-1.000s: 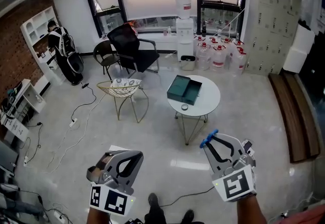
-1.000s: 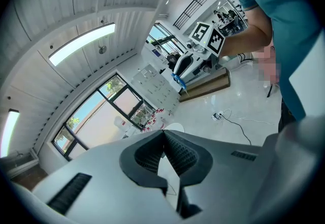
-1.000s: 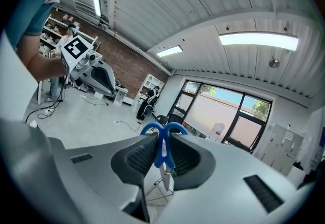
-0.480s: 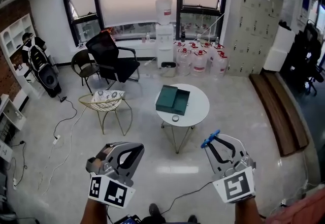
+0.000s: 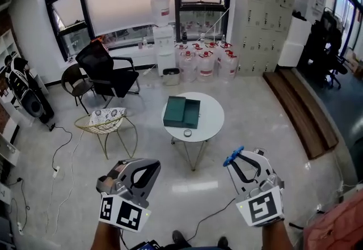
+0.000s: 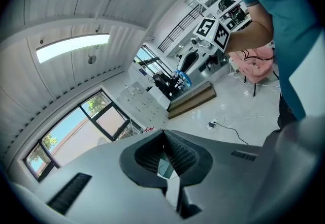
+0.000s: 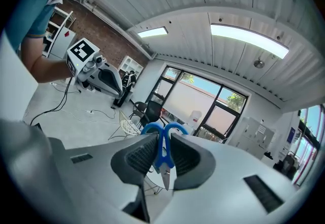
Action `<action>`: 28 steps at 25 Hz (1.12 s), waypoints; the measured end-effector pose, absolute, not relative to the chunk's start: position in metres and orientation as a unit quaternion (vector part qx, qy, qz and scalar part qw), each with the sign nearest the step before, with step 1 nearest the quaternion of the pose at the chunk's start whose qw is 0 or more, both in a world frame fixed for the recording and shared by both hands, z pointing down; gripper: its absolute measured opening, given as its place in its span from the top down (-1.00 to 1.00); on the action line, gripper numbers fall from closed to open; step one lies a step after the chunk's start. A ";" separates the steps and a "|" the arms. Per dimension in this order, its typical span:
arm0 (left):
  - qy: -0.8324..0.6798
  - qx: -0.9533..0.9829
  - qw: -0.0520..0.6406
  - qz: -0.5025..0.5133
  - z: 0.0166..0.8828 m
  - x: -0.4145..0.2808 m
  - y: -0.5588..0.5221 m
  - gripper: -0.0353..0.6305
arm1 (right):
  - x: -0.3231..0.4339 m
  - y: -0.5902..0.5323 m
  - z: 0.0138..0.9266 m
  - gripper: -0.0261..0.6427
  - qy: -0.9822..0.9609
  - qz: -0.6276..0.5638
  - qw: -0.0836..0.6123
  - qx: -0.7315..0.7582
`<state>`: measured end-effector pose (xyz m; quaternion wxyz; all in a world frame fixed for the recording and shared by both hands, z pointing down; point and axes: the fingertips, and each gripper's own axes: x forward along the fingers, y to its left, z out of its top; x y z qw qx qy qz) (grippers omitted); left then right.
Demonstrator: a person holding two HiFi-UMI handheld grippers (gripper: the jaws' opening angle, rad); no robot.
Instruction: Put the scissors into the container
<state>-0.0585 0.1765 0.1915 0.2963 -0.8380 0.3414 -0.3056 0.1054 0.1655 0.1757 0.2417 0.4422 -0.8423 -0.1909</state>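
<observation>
My right gripper (image 5: pixel 232 159) is shut on the blue-handled scissors (image 5: pixel 233 155), low at the right of the head view. In the right gripper view the scissors (image 7: pixel 163 153) stand between the pads, blue loops outward and the blade tip toward the camera. My left gripper (image 5: pixel 150 168) is held low at the left with its jaws shut and nothing between them (image 6: pixel 162 132). The container, a dark green open box (image 5: pixel 181 111), lies on a round white table (image 5: pixel 211 114) well ahead of both grippers.
A small ring-shaped roll (image 5: pixel 187 133) sits near the table's front edge. A wire-frame chair (image 5: pixel 106 122) and a black office chair (image 5: pixel 108 71) stand to the left. Water bottles (image 5: pixel 204 62) and a dispenser (image 5: pixel 162 22) line the window wall. A wooden bench (image 5: pixel 298 108) runs along the right. Cables (image 5: pixel 210 217) cross the floor.
The head view has swung right, so the table and box now sit further left in it. Both grippers keep their places in the view, the scissors still gripped.
</observation>
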 end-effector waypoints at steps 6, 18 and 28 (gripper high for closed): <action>0.337 -0.843 0.297 -0.295 0.190 -0.078 0.160 0.84 | 0.089 0.155 0.174 0.64 -0.835 -0.192 0.248 0.452; 0.343 -0.849 0.285 -0.285 0.205 -0.129 0.129 0.84 | 0.034 0.122 0.176 0.64 -0.835 -0.200 0.260 0.441; 0.404 -0.813 0.254 -0.335 0.201 -0.154 0.073 0.84 | 0.008 0.023 0.175 0.64 -0.878 -0.199 0.226 0.372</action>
